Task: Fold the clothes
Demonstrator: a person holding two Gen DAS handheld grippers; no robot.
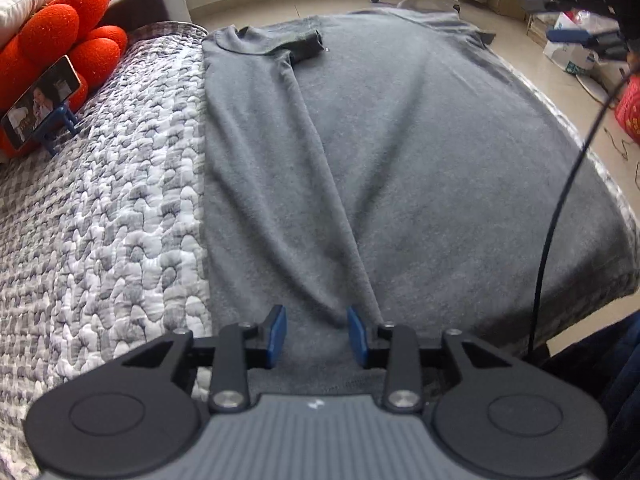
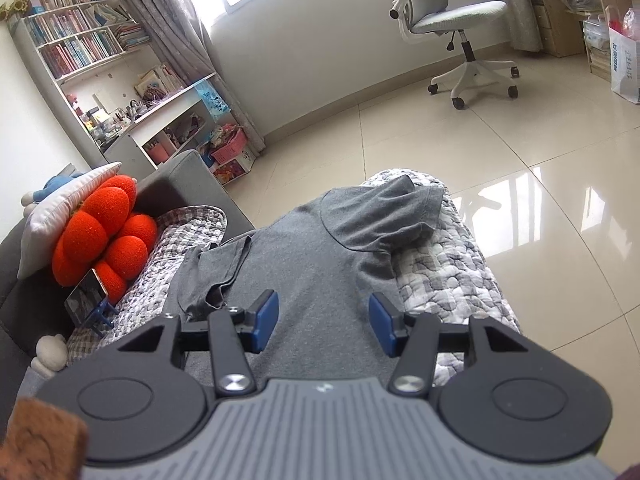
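A grey T-shirt [image 1: 400, 140] lies spread on a quilted grey-and-white bed cover [image 1: 100, 220]. Its left side is folded inward, the left sleeve [image 1: 304, 44] lying on the chest. My left gripper [image 1: 317, 334] hovers open over the shirt's near hem, nothing between its blue pads. In the right wrist view the same shirt [image 2: 312, 264] runs away from me, its right sleeve [image 2: 384, 216] lying flat toward the cover's far edge. My right gripper [image 2: 323, 322] is open above the shirt's middle. The right gripper [image 1: 576, 20] also shows at the left view's top right.
An orange flower-shaped cushion [image 1: 60, 52] and a phone on a blue stand [image 1: 40, 112] sit at the left by a grey headboard [image 2: 176, 188]. A white office chair [image 2: 460, 28] stands on the tiled floor [image 2: 520, 160]. A black cable [image 1: 560, 220] hangs at right. Bookshelves [image 2: 80, 40] line the wall.
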